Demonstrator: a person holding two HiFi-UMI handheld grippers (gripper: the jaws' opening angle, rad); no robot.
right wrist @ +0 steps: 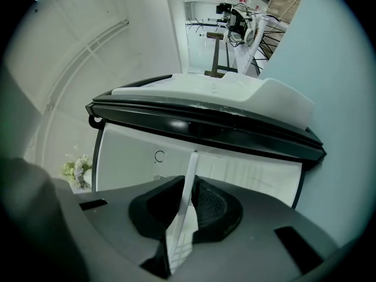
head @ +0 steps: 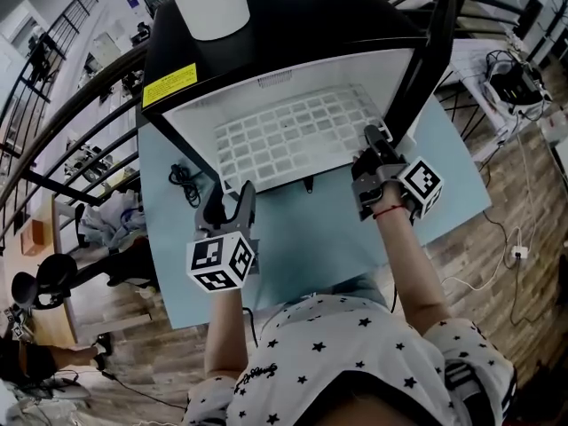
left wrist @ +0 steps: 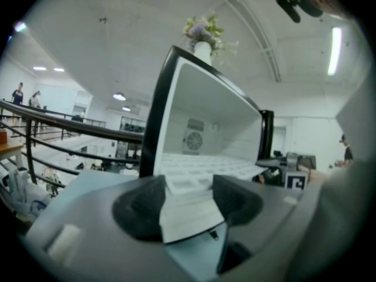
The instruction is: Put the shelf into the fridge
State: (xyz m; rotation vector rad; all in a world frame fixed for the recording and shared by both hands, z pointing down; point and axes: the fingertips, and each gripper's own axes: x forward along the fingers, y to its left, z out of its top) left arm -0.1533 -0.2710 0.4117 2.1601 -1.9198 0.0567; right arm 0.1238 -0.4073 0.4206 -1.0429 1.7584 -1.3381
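Note:
A small black fridge [head: 293, 51] stands open on the light blue table [head: 311, 238]. The white grid shelf [head: 293, 131] lies level inside its white cavity, and the front edge sticks out a little. My left gripper [head: 229, 201] is at the shelf's front left corner. In the left gripper view the corner of the shelf [left wrist: 188, 210] fills the gap between the pads of that gripper [left wrist: 189, 201]. My right gripper [head: 377, 140] holds the front right edge. In the right gripper view the shelf [right wrist: 187, 198] shows edge-on, pinched in that gripper's [right wrist: 189, 201] jaws.
A white vase [head: 209, 3] of flowers [left wrist: 202, 31] stands on the fridge top. A black cable [head: 184, 183] lies on the table left of the fridge. Dark railings [head: 80, 122] run behind the table. The fridge door [right wrist: 205, 122] hangs open on the right.

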